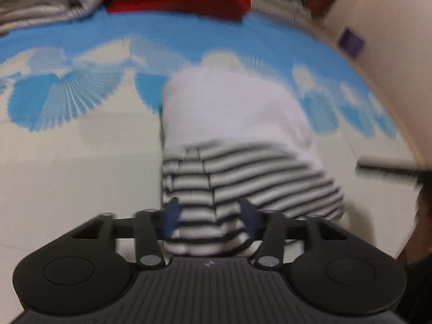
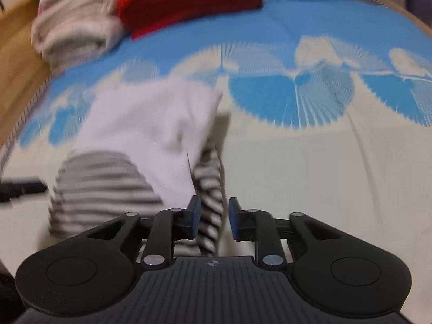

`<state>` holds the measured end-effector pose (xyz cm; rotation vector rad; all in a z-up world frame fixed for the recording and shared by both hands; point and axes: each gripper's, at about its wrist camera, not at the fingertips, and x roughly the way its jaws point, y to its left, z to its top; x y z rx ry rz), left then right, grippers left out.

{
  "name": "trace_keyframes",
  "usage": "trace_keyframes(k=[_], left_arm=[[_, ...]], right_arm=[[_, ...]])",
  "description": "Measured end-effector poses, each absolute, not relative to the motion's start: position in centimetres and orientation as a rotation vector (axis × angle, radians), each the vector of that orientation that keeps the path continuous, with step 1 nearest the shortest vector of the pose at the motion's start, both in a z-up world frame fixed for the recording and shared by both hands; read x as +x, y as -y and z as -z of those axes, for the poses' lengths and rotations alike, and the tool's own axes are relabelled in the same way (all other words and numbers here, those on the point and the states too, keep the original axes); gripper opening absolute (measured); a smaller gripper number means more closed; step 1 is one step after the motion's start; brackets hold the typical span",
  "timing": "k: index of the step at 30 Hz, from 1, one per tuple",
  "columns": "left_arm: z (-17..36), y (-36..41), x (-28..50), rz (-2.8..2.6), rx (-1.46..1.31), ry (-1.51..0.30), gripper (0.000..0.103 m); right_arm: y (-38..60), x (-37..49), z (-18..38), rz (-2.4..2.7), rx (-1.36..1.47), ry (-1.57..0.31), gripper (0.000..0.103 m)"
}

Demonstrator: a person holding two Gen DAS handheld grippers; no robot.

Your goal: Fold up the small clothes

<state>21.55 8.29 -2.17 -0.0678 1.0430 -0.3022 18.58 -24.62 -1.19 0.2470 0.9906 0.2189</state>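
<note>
My left gripper [image 1: 213, 216] pinches the limp, light striped garment [image 1: 243, 140] at its hem; right gripper [image 2: 214, 217] half-open around a fold, grip unclear.

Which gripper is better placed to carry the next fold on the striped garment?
Left, probably. The left gripper has the striped garment bunched squarely between its fingers, near its middle. The right gripper only straddles a thin edge strip, with a gap beside one finger.
</note>
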Motion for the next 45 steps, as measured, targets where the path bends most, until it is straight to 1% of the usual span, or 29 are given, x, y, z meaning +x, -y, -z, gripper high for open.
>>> trace_keyframes(k=[2, 3, 6, 8, 10, 11, 12, 13, 15, 16, 19, 22, 23, 24, 26, 30, 33, 37, 39, 40, 41, 43, 45], left_arm=[[4.5, -7.5, 21.8, 0.275, 0.03, -1.125, 0.041], [4.9, -7.1, 21.9, 0.271, 0.059, -1.137, 0.041], [3.7, -6.8, 21.7, 0.269, 0.068, -1.119, 0.041], [2.6, -6.8, 21.2, 0.26, 0.065, -1.086, 0.041], [2.2, -6.8, 20.8, 0.25, 0.058, -1.059, 0.041], [2.7, -6.8, 21.0, 0.244, 0.057, -1.071, 0.044], [3.3, -6.6, 21.2, 0.235, 0.063, -1.094, 0.05], [4.0, -6.7, 21.6, 0.227, 0.071, -1.111, 0.054], [4.1, -6.8, 21.8, 0.202, 0.074, -1.117, 0.068], [3.7, -7.0, 21.7, 0.19, 0.068, -1.124, 0.069], [1.0, -7.2, 20.2, 0.156, 0.082, -1.067, 0.071], [-2.8, -7.0, 17.7, 0.124, 0.112, -0.934, 0.081], [-4.4, -6.8, 16.3, 0.124, 0.105, -0.871, 0.087], [-5.6, -6.6, 15.0, 0.126, 0.097, -0.824, 0.089], [-7.8, -6.2, 11.9, 0.13, 0.079, -0.733, 0.09], [-10.0, -5.4, 5.2, 0.193, -0.001, -0.636, 0.09], [-10.1, -4.9, 1.0, 0.218, -0.082, -0.616, 0.09], [-7.9, -3.4, -3.0, 0.149, -0.073, -0.581, 0.09], [-6.1, -2.3, -3.6, 0.12, -0.019, -0.632, 0.095], [-5.6, -1.8, -3.4, 0.102, 0.001, -0.665, 0.095], [-5.4, -1.5, -3.2, 0.091, 0.006, -0.673, 0.096], [-5.1, -1.1, -3.0, 0.078, 0.012, -0.656, 0.101], [-4.7, -0.7, -2.5, 0.065, 0.017, -0.664, 0.102]], right_arm=[[24.6, 19.1, 0.8, -0.27, 0.317, -0.938, 0.025], [24.3, 19.4, 1.1, -0.3, 0.347, -0.934, 0.025], [22.4, 20.8, 3.4, -0.359, 0.358, -1.024, 0.025], [20.9, 21.4, 5.2, -0.35, 0.284, -1.09, 0.025], [20.0, 21.6, 6.2, -0.33, 0.23, -1.117, 0.025], [19.8, 21.8, 6.7, -0.309, 0.21, -1.135, 0.027], [19.9, 21.7, 7.1, -0.282, 0.195, -1.156, 0.035], [20.0, 21.8, 7.5, -0.255, 0.188, -1.174, 0.047], [20.3, 21.6, 7.6, -0.23, 0.185, -1.186, 0.048], [20.4, 21.4, 7.5, -0.227, 0.182, -1.184, 0.048], [20.9, 20.4, 5.6, -0.179, 0.138, -1.113, 0.048], [21.7, 18.2, 1.8, -0.158, 0.108, -0.981, 0.048], [21.8, 17.2, 0.3, -0.148, 0.086, -0.925, 0.048], [21.9, 16.4, -0.9, -0.14, 0.066, -0.874, 0.049], [22.0, 13.7, -3.6, -0.126, 0.045, -0.766, 0.051], [21.9, 8.1, -7.1, -0.108, 0.04, -0.633, 0.066], [21.8, 3.8, -8.2, -0.116, 0.066, -0.589, 0.069], [21.5, -0.4, -7.6, -0.098, 0.074, -0.581, 0.069], [21.2, -1.8, -6.5, -0.088, 0.098, -0.595, 0.069], [21.1, -2.2, -5.6, -0.084, 0.113, -0.616, 0.069], [20.8, -2.6, -5.0, -0.081, 0.118, -0.643, 0.069], [20.3, -2.7, -4.1, -0.067, 0.123, -0.693, 0.069], [19.6, -2.7, -3.9, -0.085, 0.115, -0.69, 0.069]])
